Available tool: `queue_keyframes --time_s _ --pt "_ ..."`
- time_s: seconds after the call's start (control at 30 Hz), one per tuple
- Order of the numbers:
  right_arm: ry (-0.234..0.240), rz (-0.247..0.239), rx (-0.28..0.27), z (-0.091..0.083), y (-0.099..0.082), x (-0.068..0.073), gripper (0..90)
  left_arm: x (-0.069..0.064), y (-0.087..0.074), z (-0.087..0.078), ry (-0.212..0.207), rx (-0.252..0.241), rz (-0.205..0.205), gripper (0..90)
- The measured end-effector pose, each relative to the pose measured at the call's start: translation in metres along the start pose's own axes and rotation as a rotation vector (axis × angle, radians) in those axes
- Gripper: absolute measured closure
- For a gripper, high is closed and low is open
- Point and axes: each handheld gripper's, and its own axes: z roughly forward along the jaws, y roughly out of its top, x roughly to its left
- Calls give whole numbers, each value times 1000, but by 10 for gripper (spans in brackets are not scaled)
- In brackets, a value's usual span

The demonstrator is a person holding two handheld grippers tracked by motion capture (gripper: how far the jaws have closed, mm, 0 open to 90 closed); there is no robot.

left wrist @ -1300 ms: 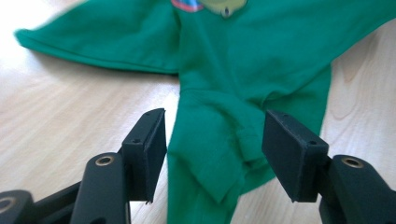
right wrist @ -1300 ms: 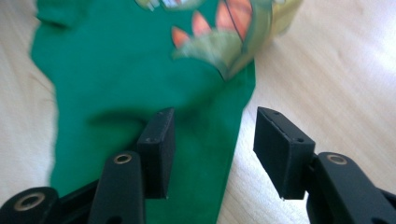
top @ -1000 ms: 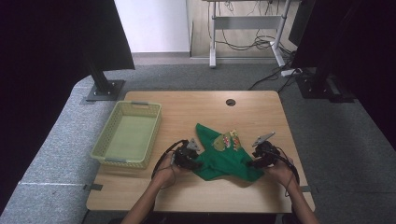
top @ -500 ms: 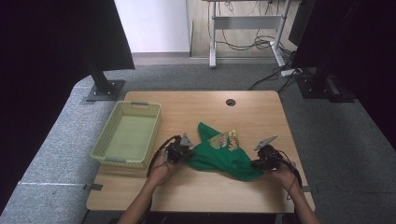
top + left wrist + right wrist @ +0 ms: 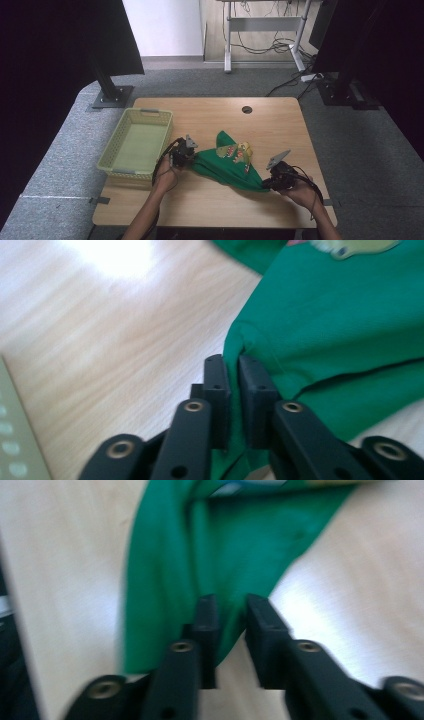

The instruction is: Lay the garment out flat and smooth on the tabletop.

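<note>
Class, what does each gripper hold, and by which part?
Both jaws have just been opening. Left gripper pinches the green cloth by its left corner; right gripper has jaws loose around the right corner.

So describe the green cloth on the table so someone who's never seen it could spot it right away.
On the light wooden table, look right of the pale yellow-green plastic basket. The crumpled green cloth garment lies stretched between two hand-held black grippers. Its bright green fabric with a colourful cartoon print sets it apart.

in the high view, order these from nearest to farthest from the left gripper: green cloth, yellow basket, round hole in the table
From the left gripper:
1. green cloth, at its jaws, on its right.
2. yellow basket, on its left.
3. round hole, at the table's far edge.
</note>
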Motion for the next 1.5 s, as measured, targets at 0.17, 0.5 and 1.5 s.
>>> queue_keyframes --time_s 0.17,0.5,1.5 --pt "-9 -9 -38 25 20 -9 480 -14 18 23 -153 15 9 368" --pt "12 -18 -13 46 25 -7 781 -12 13 48 -170 54 -12 729" --pt "-101 43 -67 16 2 -33 449 -10 -2 30 -140 69 -22 427"
